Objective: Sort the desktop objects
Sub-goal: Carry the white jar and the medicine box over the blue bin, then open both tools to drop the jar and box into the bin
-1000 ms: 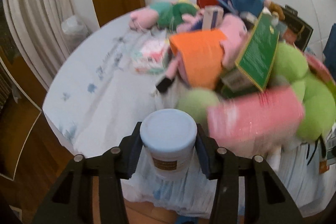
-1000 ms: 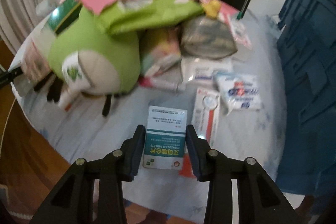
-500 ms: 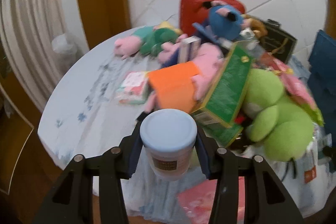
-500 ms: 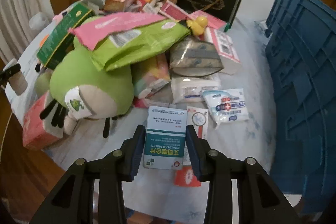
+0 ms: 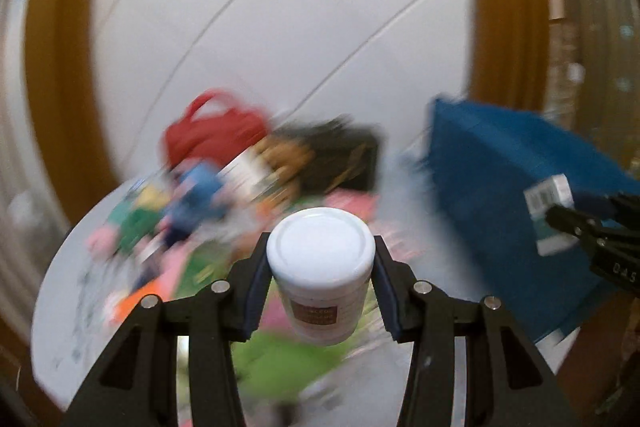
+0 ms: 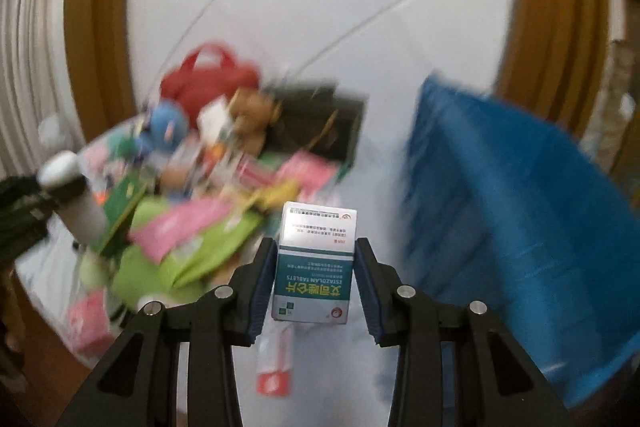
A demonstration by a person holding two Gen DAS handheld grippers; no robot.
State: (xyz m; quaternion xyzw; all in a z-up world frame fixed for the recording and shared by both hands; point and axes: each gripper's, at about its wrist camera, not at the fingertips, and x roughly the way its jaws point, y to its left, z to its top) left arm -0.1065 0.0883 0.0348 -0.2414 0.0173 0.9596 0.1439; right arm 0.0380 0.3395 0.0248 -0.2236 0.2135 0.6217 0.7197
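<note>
White-lidded jar sits clamped in the left claw; a teal-and-white tablet box is clamped in the right claw. Both are raised above the cluttered surface, beside a blue crate.

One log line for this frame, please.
left gripper: holds white jar | right gripper: holds tablet box | blue crate: right

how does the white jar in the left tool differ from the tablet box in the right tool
The white jar is round with a plain lid and a small brown label; the tablet box is flat and rectangular, teal and white with printed text. The jar stands upright, while the box's print reads upside down. Both are clamped between tool pads above the cluttered table.
</note>
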